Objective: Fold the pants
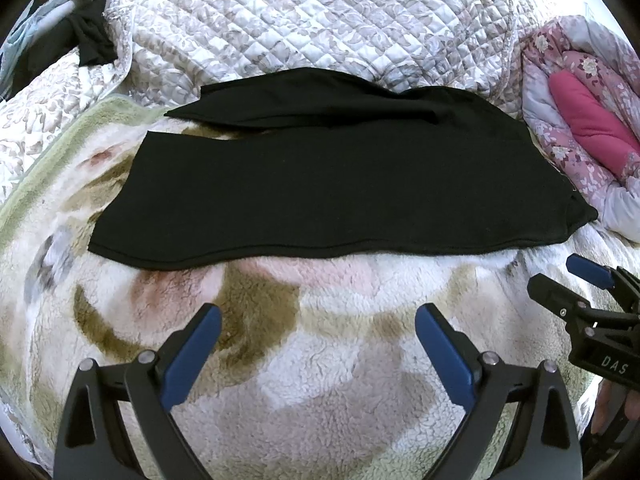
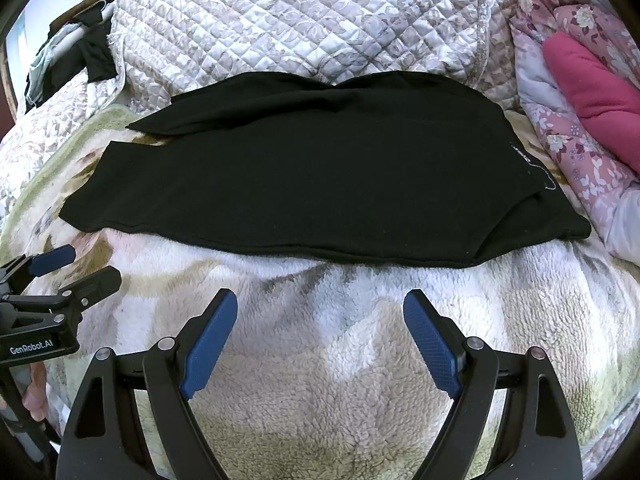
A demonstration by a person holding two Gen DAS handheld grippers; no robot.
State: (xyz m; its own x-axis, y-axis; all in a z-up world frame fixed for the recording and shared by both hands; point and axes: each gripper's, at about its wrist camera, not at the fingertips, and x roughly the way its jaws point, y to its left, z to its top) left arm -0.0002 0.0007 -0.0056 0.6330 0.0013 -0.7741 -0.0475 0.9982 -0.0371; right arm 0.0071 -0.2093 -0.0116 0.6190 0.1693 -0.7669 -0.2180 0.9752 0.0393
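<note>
Where lettering can be made out, it sits on the tools themselves: the right gripper (image 1: pixel 576 280), seen at the edge of the left wrist view, carries "DAS" in white on its black body, and the left gripper (image 2: pixel 76 266), seen from the right wrist view, reads "GenRobot.AI". A small white mark near the waist of the black pants (image 2: pixel 320 168) is too fine to read. Both tools have their blue-padded jaws spread apart with nothing between them, hovering over the fleece blanket (image 2: pixel 340 340) just short of the near seam of the pants. The pants lie flat across that blanket, legs running to the left and waist to the right, one leg laid slightly behind the other (the far leg's hem peeks out past the near one). Behind them rises a quilted grey-and-white bedspread (image 1: pixel 300 20), touching the far edge of the fabric. To the right lies a pink floral comforter (image 1: pixel 580 92) with a plain magenta lining, close beside the waistband. Dark clothes (image 1: pixel 88 36) hang at the far left.
</note>
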